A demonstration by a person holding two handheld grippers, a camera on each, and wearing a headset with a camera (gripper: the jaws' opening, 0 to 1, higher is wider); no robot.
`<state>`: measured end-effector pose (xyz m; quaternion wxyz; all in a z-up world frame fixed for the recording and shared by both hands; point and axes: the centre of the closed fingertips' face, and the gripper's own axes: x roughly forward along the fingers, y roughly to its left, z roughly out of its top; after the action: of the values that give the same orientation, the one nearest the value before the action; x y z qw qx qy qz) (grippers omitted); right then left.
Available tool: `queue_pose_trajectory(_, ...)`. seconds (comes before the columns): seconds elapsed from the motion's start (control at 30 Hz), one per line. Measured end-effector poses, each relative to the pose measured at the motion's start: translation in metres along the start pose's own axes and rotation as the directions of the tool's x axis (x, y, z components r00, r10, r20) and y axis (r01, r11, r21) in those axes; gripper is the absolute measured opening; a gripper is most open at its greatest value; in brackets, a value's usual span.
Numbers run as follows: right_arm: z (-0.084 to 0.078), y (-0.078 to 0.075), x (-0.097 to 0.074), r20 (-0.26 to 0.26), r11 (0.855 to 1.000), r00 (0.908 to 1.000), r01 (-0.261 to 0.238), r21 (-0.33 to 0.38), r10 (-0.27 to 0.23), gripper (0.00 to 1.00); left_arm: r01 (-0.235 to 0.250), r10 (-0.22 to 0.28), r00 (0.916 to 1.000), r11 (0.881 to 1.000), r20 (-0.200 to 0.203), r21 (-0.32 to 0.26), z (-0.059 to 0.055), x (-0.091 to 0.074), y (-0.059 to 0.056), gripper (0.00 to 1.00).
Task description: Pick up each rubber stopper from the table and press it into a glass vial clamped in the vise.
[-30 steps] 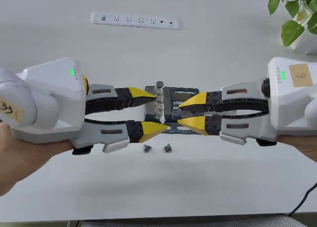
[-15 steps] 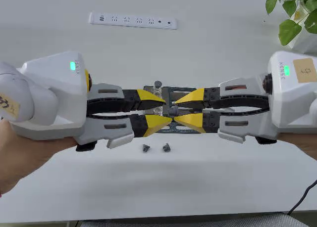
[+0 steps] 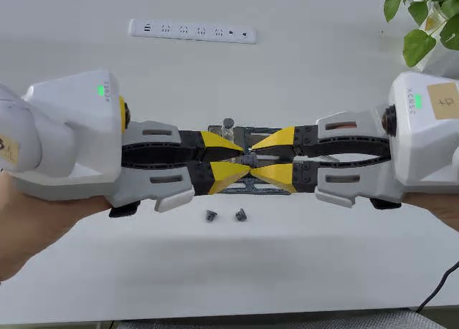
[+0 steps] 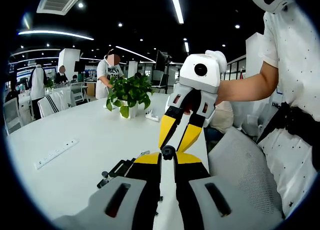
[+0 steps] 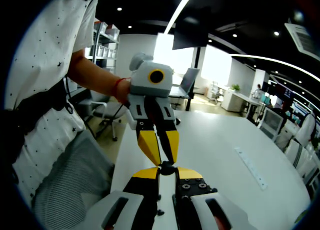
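Observation:
A small dark rubber stopper point(image 3: 249, 159) sits between the meeting tips of both grippers, above the vise point(image 3: 262, 135). My left gripper point(image 3: 242, 160) comes in from the left and is shut on the stopper point(image 4: 168, 152). Facing it tip to tip, my right gripper point(image 3: 254, 160) is shut on the same stopper point(image 5: 167, 168). A stoppered glass vial point(image 3: 229, 124) stands in the vise behind the left jaws. Two loose stoppers point(image 3: 211, 215) point(image 3: 241, 215) lie on the table in front of the grippers.
A white power strip point(image 3: 192, 31) lies at the back of the table. A potted plant point(image 3: 427, 21) stands at the far right corner. A black cable point(image 3: 439, 289) hangs at the near right edge. People and chairs are seen beyond the table in the gripper views.
The left gripper's jaws, wide apart a second ago beside the vise, have closed onto the stopper at the right gripper's tips. Both grippers have drawn together.

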<state>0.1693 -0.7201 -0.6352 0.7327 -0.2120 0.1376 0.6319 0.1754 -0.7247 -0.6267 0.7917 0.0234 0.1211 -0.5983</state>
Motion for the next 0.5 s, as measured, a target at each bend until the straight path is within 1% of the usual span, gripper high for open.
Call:
queue_pose_trajectory(0.3, 0.0006, 0.0013, -0.0002, 0.001, 1.0, 1.0, -0.002, 0.0, 0.002, 0.07, 0.006, -0.006, 1.0, 1.0, -0.003, -0.004, -0.0005, 0.0003, -0.0011, 0.05)
queue_pose_trajectory(0.5, 0.0015, 0.0009, -0.0007, -0.002, 1.0, 1.0, -0.002, -0.003, 0.002, 0.07, 0.006, -0.006, 1.0, 1.0, 0.002, -0.025, 0.0005, -0.0001, -0.0005, 0.04)
